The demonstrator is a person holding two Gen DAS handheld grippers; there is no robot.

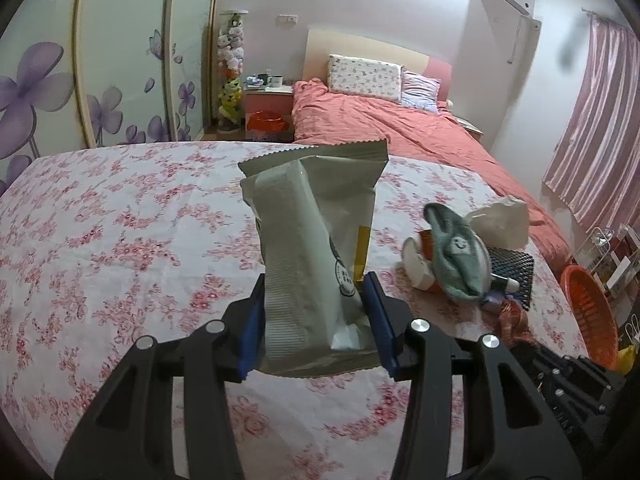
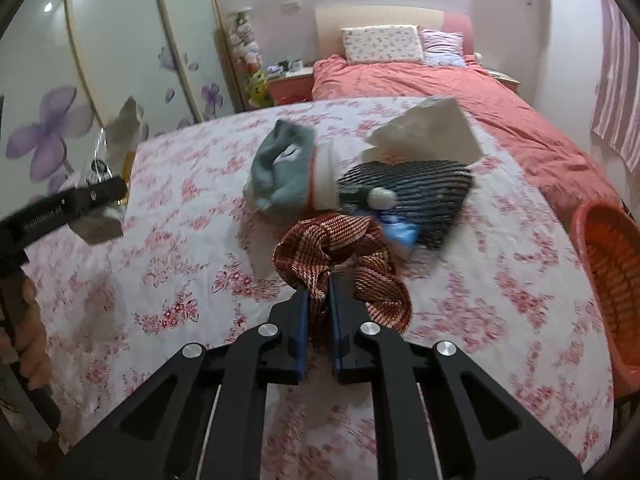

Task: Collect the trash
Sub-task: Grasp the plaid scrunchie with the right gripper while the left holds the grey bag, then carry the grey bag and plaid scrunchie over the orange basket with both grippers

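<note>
Left gripper (image 1: 316, 312): jaws held partly apart, pads pressed on both sides of a grey snack wrapper (image 1: 316, 240), which stands upright clear of the floral tabletop (image 1: 120, 240).

Right gripper (image 2: 318, 300): jaws nearly closed, pinching a fold of a red-and-white woven cloth (image 2: 340, 256) that lies on the tabletop (this view is blurred).

Just beyond the cloth lies a pile: a grey-green sock (image 2: 280, 172), a black mesh item (image 2: 420, 192) and crumpled white paper (image 2: 424, 132), all touching.

An orange basket (image 2: 612, 272) stands off the right edge.

Farther back is a bed (image 1: 400, 120) with red bedding.
</note>
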